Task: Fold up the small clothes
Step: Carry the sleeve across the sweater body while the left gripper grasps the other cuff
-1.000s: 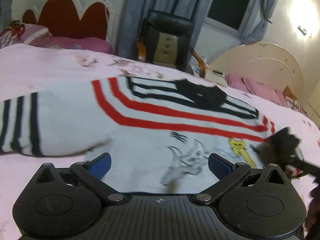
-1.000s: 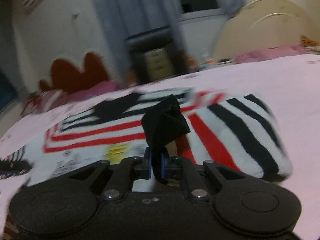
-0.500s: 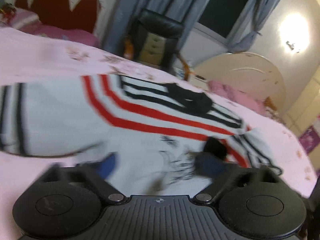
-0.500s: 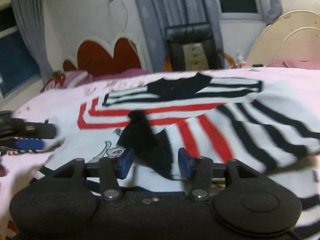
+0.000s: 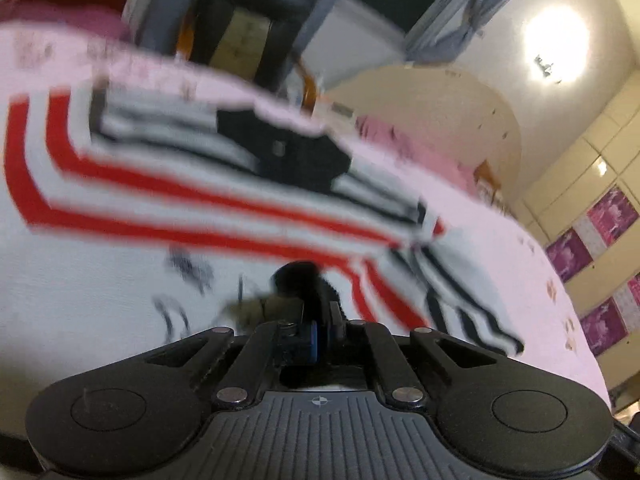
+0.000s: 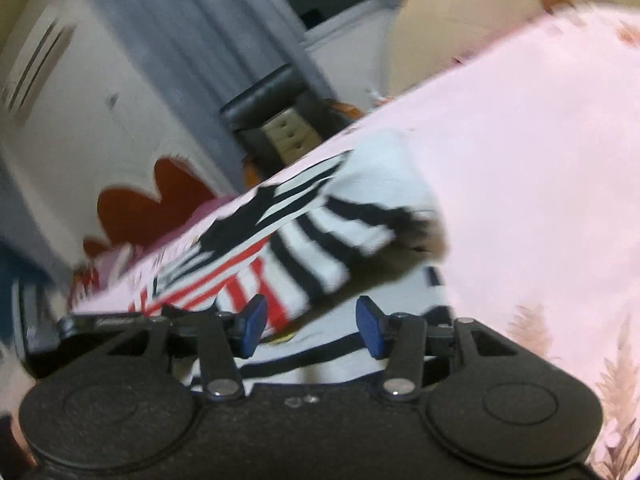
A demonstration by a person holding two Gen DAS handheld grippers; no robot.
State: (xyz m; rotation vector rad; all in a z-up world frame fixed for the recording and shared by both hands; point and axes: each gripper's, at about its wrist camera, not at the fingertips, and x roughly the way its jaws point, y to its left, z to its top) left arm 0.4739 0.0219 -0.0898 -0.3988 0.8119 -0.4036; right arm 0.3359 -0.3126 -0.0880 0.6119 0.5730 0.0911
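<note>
White knit is most of what you get here: a small white knitted sweater with red and black stripes (image 5: 120,272) lying spread out on a bed covered in a pale pink floral sheet (image 5: 532,280). There's a blurry cartoon print on the white chest part and a solid black collar patch (image 5: 288,152) up near the far edge.

The left gripper (image 5: 316,316) is right down at the sweater, and its jaws are pressed together on a black bit of the garment (image 5: 298,280), which bunches up just past the blue pads. Looks like a dark cuff or trim, but the blur makes it hard to say which part exactly.

The right gripper (image 6: 310,322) has its jaws apart with nothing clamped between them. You can see white fabric and black stripes through the gap, but the blue pads (image 6: 370,320) aren't pinching anything. Just beyond it, a black-striped sleeve (image 6: 340,236) is folded over the red-striped body, with its dark end near the sheet.

In the background there's a black padded chair (image 6: 280,116), grey curtains (image 6: 168,40), a red scalloped headboard (image 6: 160,200) and a glowing wall lamp (image 5: 556,48). Both views are pretty smeared and tilted.
</note>
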